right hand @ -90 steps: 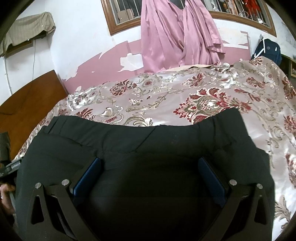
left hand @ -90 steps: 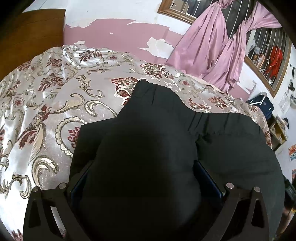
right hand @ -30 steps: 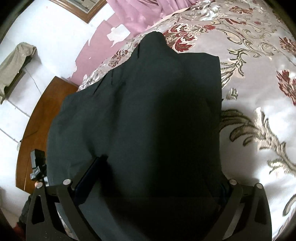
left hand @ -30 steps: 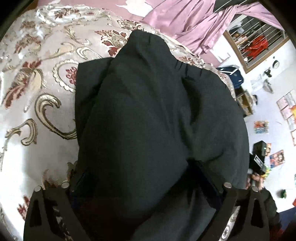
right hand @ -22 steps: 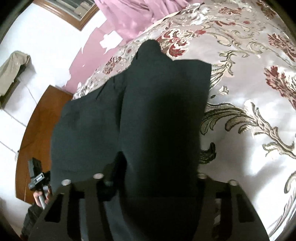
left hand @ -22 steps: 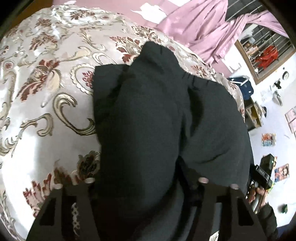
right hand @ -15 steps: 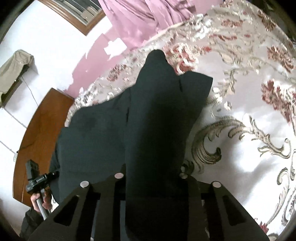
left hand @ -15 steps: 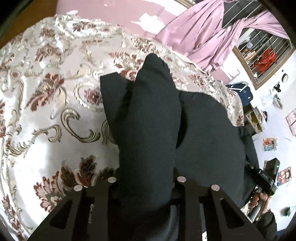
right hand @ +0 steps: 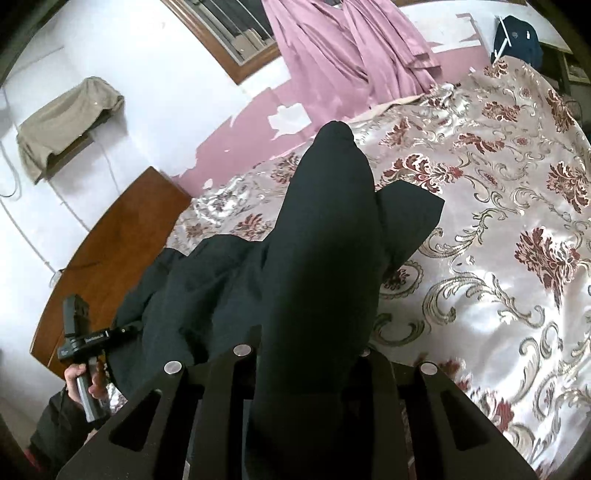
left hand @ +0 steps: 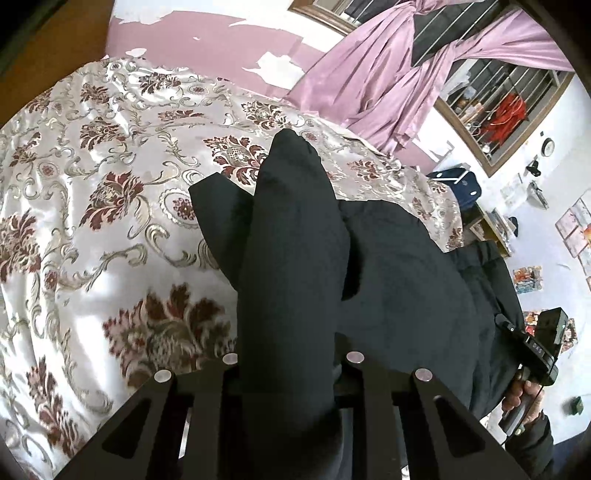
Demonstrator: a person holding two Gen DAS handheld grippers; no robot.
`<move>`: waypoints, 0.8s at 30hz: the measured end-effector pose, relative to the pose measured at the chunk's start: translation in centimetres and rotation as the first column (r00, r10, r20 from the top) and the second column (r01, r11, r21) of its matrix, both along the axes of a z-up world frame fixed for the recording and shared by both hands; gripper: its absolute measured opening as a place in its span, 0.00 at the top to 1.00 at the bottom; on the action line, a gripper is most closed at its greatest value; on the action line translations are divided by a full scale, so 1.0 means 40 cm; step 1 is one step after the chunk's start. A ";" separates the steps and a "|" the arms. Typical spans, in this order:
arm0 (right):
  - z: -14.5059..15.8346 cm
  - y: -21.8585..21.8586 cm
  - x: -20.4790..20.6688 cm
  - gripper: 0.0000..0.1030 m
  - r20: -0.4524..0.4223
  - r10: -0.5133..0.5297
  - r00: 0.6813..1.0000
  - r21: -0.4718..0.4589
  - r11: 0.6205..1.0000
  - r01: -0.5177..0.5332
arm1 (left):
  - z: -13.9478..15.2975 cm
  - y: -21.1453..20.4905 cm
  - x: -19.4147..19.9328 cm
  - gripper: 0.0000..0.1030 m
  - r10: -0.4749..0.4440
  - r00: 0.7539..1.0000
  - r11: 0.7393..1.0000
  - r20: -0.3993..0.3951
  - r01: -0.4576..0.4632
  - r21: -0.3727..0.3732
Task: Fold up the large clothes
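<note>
A large black garment lies partly on a floral satin bedspread. One bunched fold of it rises between my left gripper's fingers. My left gripper is closing tight on that fold, its pads hidden under the cloth. In the right wrist view the same black garment stands up in a second pinched ridge, and my right gripper is shut on it above the bedspread. The cloth between the two grips sags in folds. A person's hand holds the other handle at the right edge.
Pink curtains hang by a barred window behind the bed. A wooden headboard borders one side, and a navy bag sits past the far corner. A beige cloth hangs on the wall. Open bedspread lies on either side of the garment.
Both grippers went from wide open around the cloth to pinched on it. Both have risen, pulling the garment's edge up into two narrow ridges off the bed.
</note>
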State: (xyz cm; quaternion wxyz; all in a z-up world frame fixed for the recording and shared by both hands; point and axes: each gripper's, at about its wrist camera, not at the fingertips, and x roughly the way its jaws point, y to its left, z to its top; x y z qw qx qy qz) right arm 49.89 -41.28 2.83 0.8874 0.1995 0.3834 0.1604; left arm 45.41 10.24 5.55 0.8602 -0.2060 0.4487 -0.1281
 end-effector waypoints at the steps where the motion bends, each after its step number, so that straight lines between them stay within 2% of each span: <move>1: 0.003 -0.002 -0.017 0.82 0.005 0.002 1.000 0.003 1.000 -0.002 | 0.004 0.000 -0.025 0.80 -0.003 1.000 1.000 0.007 0.003 0.001; 8: -0.015 -0.011 -0.136 0.82 0.020 -0.006 1.000 0.003 1.000 0.006 | -0.035 -0.006 -0.137 0.80 -0.001 1.000 1.000 0.028 0.000 0.009; 15: -0.120 -0.008 -0.189 0.82 -0.001 -0.033 0.999 -0.051 0.998 0.033 | -0.144 -0.010 -0.174 0.80 0.022 1.000 0.999 -0.001 -0.022 0.040; 18: -0.153 -0.022 -0.185 0.82 0.001 -0.066 0.998 -0.053 0.996 0.066 | -0.186 0.001 -0.167 0.78 0.061 0.998 0.998 -0.031 -0.061 0.014; 21: -0.198 -0.039 -0.165 0.79 -0.034 -0.115 0.993 -0.054 0.992 0.113 | -0.213 -0.009 -0.158 0.70 0.071 0.997 0.996 -0.043 -0.068 0.051; 24: -0.249 -0.047 -0.145 0.69 -0.077 -0.154 0.985 -0.073 0.986 0.149 | -0.221 -0.025 -0.153 0.59 0.075 0.996 0.991 -0.056 -0.068 0.112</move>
